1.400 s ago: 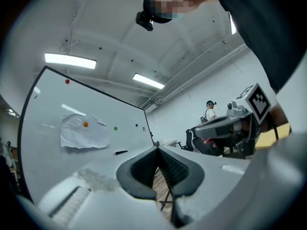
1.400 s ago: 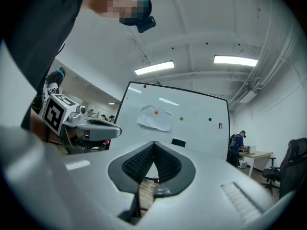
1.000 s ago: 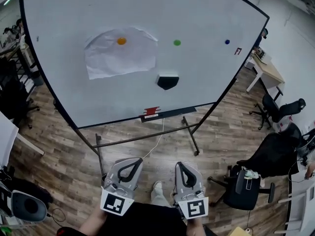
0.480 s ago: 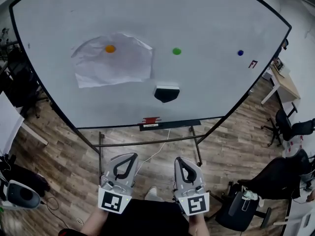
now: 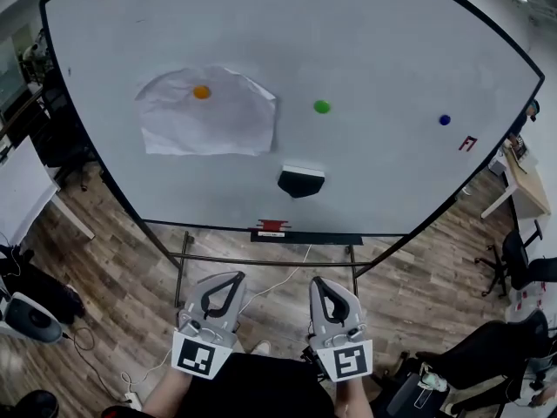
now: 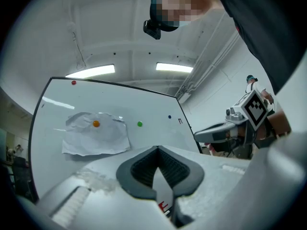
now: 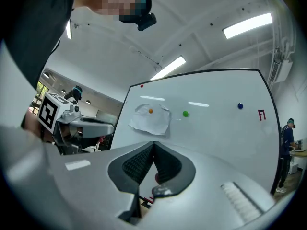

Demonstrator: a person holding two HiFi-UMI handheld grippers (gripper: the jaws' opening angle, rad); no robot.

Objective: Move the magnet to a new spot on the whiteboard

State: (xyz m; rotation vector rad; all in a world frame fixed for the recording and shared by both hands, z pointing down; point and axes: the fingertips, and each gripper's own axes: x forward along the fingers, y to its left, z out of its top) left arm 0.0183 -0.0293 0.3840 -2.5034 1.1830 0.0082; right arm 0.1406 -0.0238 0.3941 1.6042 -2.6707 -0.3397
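Whiteboard [image 5: 365, 42] stands ahead, paper [image 5: 209, 124] stuck on it. Left gripper [image 5: 231, 279] and right gripper [image 5: 318, 282] hang low, well apart from it, jaws pressed together, empty. Likely the approach step. Green magnet [image 5: 322, 107] sits mid-board; next, reach in and open.

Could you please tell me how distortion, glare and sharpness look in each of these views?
Head view: the wide lens bows the edges of the whiteboard; light is even. Left gripper view: dark round vignette, and the ceiling lights blow out white. Right gripper view: same vignette; light strips mirror on the whiteboard above the paper sheet.
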